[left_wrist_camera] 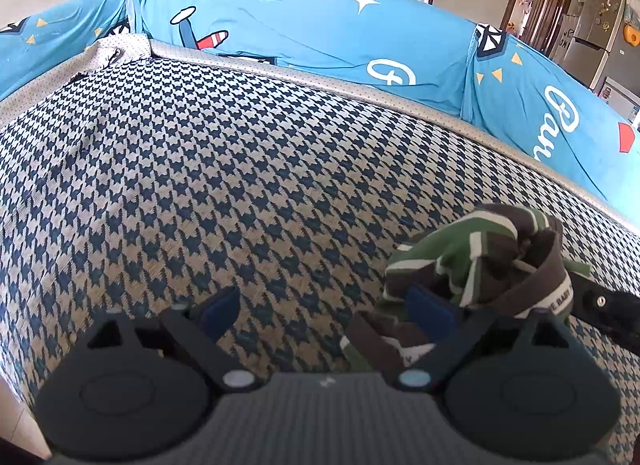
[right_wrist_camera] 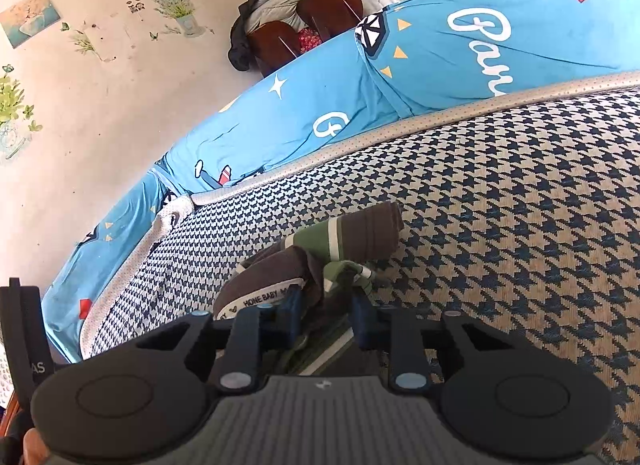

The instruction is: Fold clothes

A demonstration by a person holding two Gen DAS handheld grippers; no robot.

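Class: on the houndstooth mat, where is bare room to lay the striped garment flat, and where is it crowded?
Free: the houndstooth mat from the open left gripper up to the grey piping under the blue cushions. Crowded: the near right, where the bunched striped garment sits in the right gripper.

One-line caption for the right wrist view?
Right gripper shut on a crumpled brown-and-green striped garment lying on the houndstooth cushion.

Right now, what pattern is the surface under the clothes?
Navy and tan houndstooth mat, clearest in the left wrist view.
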